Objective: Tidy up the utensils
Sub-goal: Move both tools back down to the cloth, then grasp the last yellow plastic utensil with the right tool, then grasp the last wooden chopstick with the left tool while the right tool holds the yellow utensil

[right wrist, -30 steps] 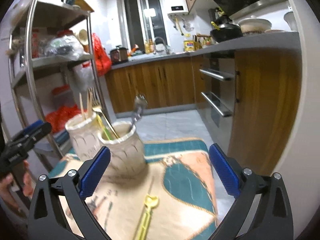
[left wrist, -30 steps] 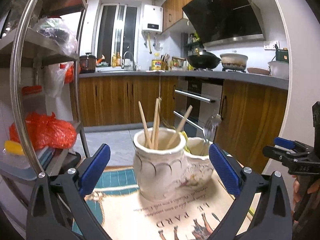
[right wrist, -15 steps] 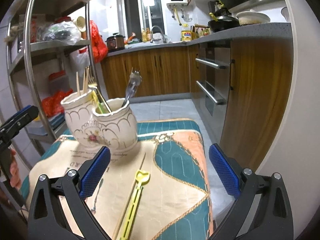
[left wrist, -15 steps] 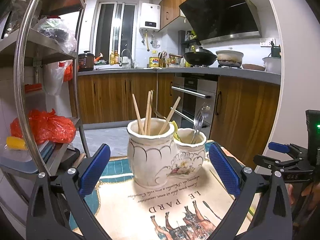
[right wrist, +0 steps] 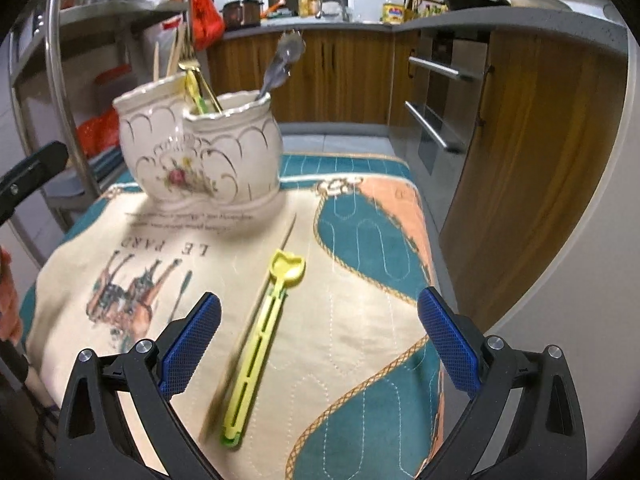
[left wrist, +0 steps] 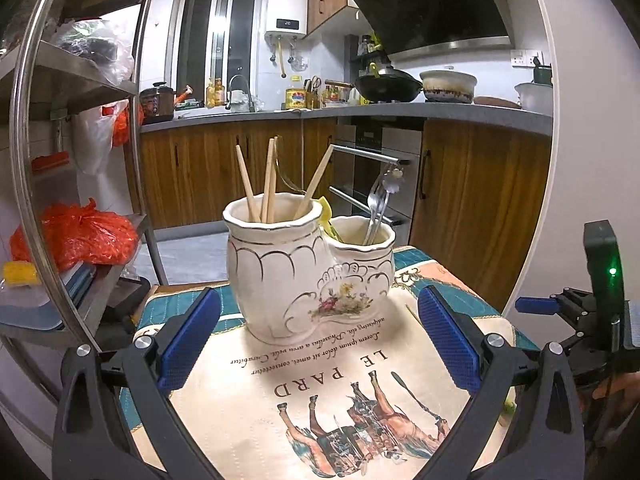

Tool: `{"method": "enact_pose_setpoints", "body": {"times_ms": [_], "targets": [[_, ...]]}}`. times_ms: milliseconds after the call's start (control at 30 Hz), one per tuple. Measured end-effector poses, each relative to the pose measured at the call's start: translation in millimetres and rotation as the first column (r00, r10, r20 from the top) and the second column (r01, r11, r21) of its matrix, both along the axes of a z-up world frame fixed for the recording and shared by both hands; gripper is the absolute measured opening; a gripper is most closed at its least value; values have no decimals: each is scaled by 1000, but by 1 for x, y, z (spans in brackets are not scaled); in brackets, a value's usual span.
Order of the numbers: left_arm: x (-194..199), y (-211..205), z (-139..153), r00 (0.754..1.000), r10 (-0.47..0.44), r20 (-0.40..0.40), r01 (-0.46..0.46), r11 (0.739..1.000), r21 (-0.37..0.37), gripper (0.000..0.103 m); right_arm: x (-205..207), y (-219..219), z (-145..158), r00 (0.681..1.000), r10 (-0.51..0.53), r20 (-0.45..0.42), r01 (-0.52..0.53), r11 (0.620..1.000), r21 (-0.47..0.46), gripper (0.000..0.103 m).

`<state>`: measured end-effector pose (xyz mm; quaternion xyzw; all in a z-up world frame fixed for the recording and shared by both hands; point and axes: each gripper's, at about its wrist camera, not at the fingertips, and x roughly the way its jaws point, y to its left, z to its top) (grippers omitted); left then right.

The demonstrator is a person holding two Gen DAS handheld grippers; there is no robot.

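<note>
Gaping wide and holding nothing, the right tongs (right wrist: 319, 338) hover low over the table (right wrist: 372, 360), their blue pads (right wrist: 191, 340) either side of a yellow plastic utensil (right wrist: 262, 344) that lies flat on the printed cloth (right wrist: 100, 240), its shaped head pointing away toward the holder. A thin wooden stick (right wrist: 289, 232) lies just beside that head, running up toward the base of the white ceramic holder (right wrist: 208, 156). The left tongs (left wrist: 319, 338) are likewise spread wide and empty, facing the same holder (left wrist: 304, 272) from the other side, with it standing on the cloth (left wrist: 312, 392) a little way beyond their tips. The holder has two joined cups: the taller one carries wooden chopsticks (left wrist: 268, 182), the lower one a metal fork (left wrist: 376, 208), and something yellow-green (left wrist: 326, 216) leans at the seam between them; which cup it sits in cannot be told. In the left view the right tongs' black frame (left wrist: 576, 312) shows at the right edge. Beyond the table are wooden kitchen cabinets (left wrist: 476, 200), an oven (left wrist: 372, 172), and a metal shelf rack (left wrist: 72, 160) holding an orange bag (left wrist: 80, 236).
</note>
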<state>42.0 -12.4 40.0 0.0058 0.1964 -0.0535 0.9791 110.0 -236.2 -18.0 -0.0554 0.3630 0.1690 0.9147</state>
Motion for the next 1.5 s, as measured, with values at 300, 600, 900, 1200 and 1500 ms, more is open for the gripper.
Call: {"method": "enact_pose_setpoints", "body": {"times_ms": [300,600,900,1200,1500], "targets": [[2,-4,-1,1000,-18,-8,18,1000,8,97,2,11,-9,996,57,-72,-57,998,1,48],[1,-4,1,1000,-22,-4,22,1000,6,97,6,17,-13,988,92,-125,-91,996,13,19],[1,-13,-2,999,-42,-9,42,998,36,97,21,23,-17,988,95,-118,-98,995,-14,15],[9,-33,-5,995,-66,-73,69,997,35,97,26,-4,4,997,58,-56,-55,996,66,10],[24,-74,-26,965,-115,-235,124,992,23,97,26,-47,27,1000,-8,6,7,985,170,10]]}}
